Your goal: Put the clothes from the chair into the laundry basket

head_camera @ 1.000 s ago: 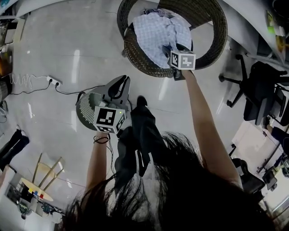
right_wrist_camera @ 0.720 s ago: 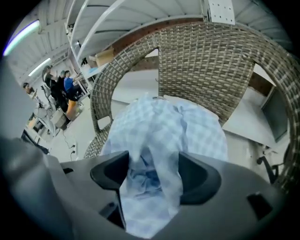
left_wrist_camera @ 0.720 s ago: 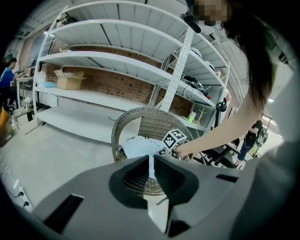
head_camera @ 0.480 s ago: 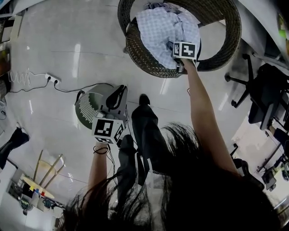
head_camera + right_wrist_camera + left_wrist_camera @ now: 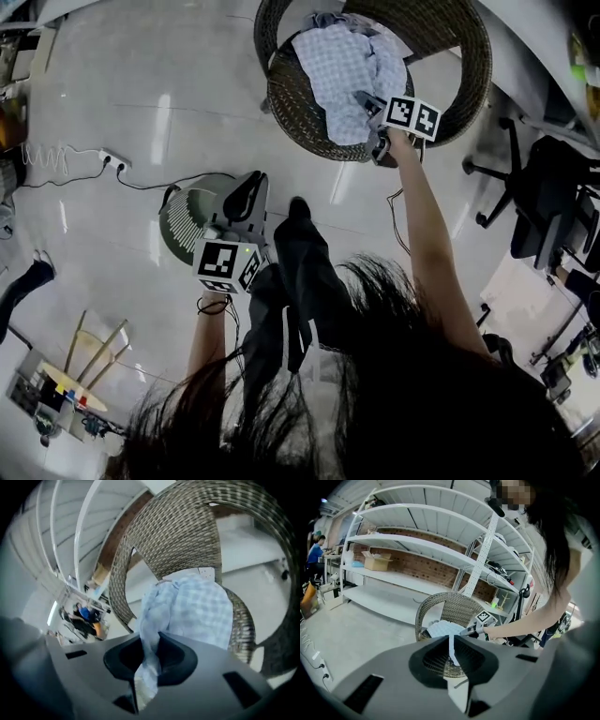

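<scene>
A light blue checked shirt (image 5: 342, 70) lies heaped on the seat of a round wicker chair (image 5: 300, 103). My right gripper (image 5: 370, 101) is at the shirt's near edge. In the right gripper view its jaws are closing, and a twisted fold of the shirt (image 5: 197, 606) is pinched between them at the right gripper (image 5: 149, 653). The round slatted laundry basket (image 5: 187, 220) stands on the floor at the left. My left gripper (image 5: 251, 183) hangs over its right rim. The left gripper (image 5: 451, 644) is shut and empty, pointing at the chair (image 5: 454, 606).
A power strip (image 5: 112, 167) and its cable lie on the tiled floor left of the basket. A black office chair (image 5: 544, 187) stands at the right. White shelving (image 5: 417, 550) runs behind the wicker chair. A small wooden stool (image 5: 80, 366) is at the lower left.
My right gripper has shifted slightly right along the chair's front edge and its marker cube has turned. The left gripper stays over the basket's rim.
</scene>
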Motion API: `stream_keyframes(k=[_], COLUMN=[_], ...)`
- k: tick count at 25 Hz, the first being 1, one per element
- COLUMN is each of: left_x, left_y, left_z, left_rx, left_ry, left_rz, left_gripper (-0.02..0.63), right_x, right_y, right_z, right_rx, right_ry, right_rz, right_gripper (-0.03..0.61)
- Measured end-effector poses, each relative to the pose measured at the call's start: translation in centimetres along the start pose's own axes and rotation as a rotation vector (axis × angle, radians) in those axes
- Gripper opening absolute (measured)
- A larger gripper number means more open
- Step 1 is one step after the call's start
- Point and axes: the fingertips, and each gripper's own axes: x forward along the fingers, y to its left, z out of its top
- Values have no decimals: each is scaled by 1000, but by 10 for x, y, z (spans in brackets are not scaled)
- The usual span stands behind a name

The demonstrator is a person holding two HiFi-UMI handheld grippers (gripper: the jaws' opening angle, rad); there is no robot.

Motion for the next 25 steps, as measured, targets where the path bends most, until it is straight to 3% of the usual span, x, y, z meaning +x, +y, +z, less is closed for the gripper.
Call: stream_keyframes(k=[3,5,12,20,25], left_x=[-12,-22,-64,-147,-192], left_y=[-7,-13,-33,-41,-44], left_z=[14,24,58,77,80], left_rx=[-11,-19,17,40,115], left_ry=[-38,-69,-155,-232,-244], left_rz=[-3,-1,29,77,81], left_gripper=[41,41,41,41,41], right_x=[-34,-58,-131,-204,-252], right_y=[27,44,113,213,291], right_z=[17,28,55,60,52], right_rx=[168,183,-3,17,-95], right_ry=[-88,-128,-145,-221,-213], right_rz=[155,209,261,398,474], right_gripper=[66,66,66,64,64])
